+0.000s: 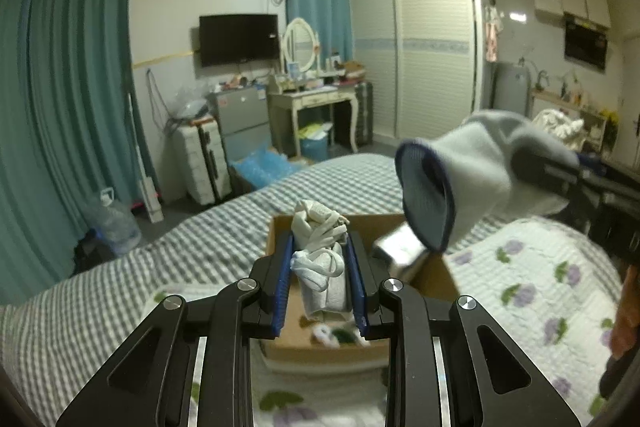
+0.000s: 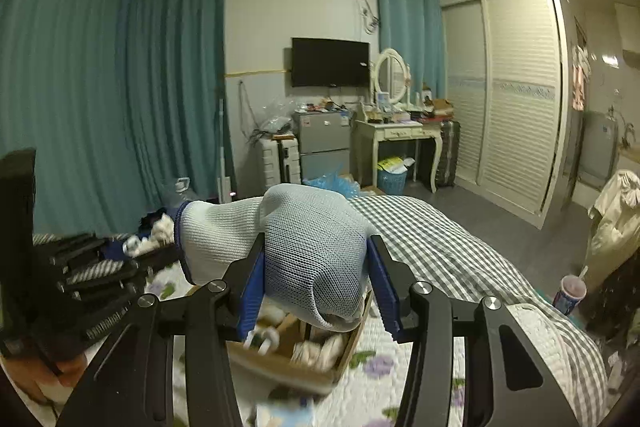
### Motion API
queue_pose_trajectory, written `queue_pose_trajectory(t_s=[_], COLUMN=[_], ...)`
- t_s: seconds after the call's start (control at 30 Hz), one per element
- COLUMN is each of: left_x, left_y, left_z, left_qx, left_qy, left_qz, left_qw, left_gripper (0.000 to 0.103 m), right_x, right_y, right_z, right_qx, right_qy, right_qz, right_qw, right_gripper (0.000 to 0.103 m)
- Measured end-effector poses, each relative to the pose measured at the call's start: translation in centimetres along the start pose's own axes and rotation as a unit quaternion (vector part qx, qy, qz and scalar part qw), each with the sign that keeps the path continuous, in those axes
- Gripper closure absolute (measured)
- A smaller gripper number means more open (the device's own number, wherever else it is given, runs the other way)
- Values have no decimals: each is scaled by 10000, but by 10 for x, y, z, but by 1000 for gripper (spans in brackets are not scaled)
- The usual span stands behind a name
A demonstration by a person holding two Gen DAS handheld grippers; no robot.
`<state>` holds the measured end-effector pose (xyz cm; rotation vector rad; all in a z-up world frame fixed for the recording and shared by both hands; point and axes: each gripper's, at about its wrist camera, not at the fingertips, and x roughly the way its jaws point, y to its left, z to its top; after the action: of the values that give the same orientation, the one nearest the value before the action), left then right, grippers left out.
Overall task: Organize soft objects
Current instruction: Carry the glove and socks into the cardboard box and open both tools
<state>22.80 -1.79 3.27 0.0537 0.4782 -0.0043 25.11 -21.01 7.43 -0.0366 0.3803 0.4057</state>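
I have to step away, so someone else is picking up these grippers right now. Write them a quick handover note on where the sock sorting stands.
Left hand-held gripper: shut on a bundle of white socks, held over the cardboard box.
Right hand-held gripper: shut on a light blue sock with a dark blue cuff, held in the air above the box.
The box sits on the floral quilt on the bed and already holds some rolled pieces.
Left to do: lower both loads into the box and let go. Whether more socks lie loose elsewhere cannot be told from these views.
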Motion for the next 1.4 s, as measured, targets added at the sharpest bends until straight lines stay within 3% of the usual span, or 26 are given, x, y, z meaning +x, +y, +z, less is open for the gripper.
queue_pose_trajectory(t_s=[0.17,0.4,0.6,0.73,0.77,0.8,0.87,0.9,1.07,1.3,1.4], left_x=[44,83,95,91,91,91,85,78,35,-66,-110], left_y=[2,-1,-6,-9,-9,-11,-11,-11,-5,1,4], left_z=[0,-15,-30,-35,-36,-35,-33,-31,-7,33,42], left_qx=[44,221,299,354,379,401,373,337,275,203,204], left_qy=[221,446,484,354,361,381,374,300,122,-296,-541], left_qz=[24,65,-20,65,153,278,375,401,461,542,584], left_qw=[9997,9987,9984,9987,9985,9981,9979,9982,9985,9979,9966], left_gripper=[78,78,78,73,68,61,25,22,20,19,14], right_x=[58,136,165,169,169,167,161,155,118,10,-39], right_y=[-6,-9,-14,-9,-8,-7,-3,-4,-2,5,4], right_z=[12,-1,-18,-29,-30,-31,-31,-28,-3,47,64], right_qx=[-15,-268,-362,-453,-468,-479,-454,-417,-367,-432,-353], right_qy=[246,770,881,868,867,868,827,754,556,197,129], right_qz=[-121,-103,-117,-12,-3,0,-56,-133,-180,-248,-197], right_qw=[9996,9966,9954,9952,9951,9951,9955,9962,9976,9986,9991], right_gripper=[55,55,55,54,52,50,34,29,26,17,12])
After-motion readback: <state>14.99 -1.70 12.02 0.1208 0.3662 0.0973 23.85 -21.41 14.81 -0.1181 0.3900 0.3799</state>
